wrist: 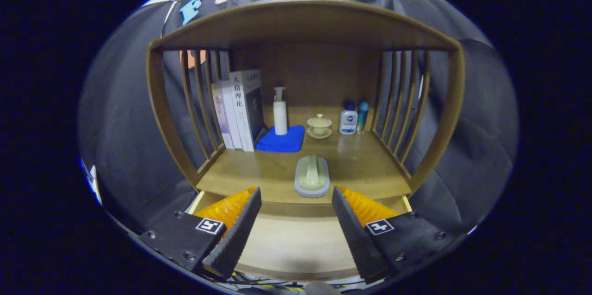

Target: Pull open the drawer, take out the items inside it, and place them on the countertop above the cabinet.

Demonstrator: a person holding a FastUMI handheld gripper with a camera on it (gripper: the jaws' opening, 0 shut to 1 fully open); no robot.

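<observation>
The gripper (296, 221) hung over the pulled-out drawer (296, 244), its fingers well apart and holding nothing; between and below them lay the drawer's pale floor, which looked bare as far as it could be seen. The pale green brush (312, 175) with its grey base sat on the countertop (259, 172) just ahead of the fingers, close to the front edge; by the look of it, that item was already out and set down, so the task seemed near its end. The main risk was the brush's place so near the lip; a forward nudge of either finger could have pushed it deeper toward the blue cloth (281, 140) or knocked it down into the drawer. Further back, the pump bottle (280, 112), the lidded cup (319, 125), the two small bottles (354, 118) and the books (238, 110) stood well clear; a careless reach could have tipped the tall bottle.
</observation>
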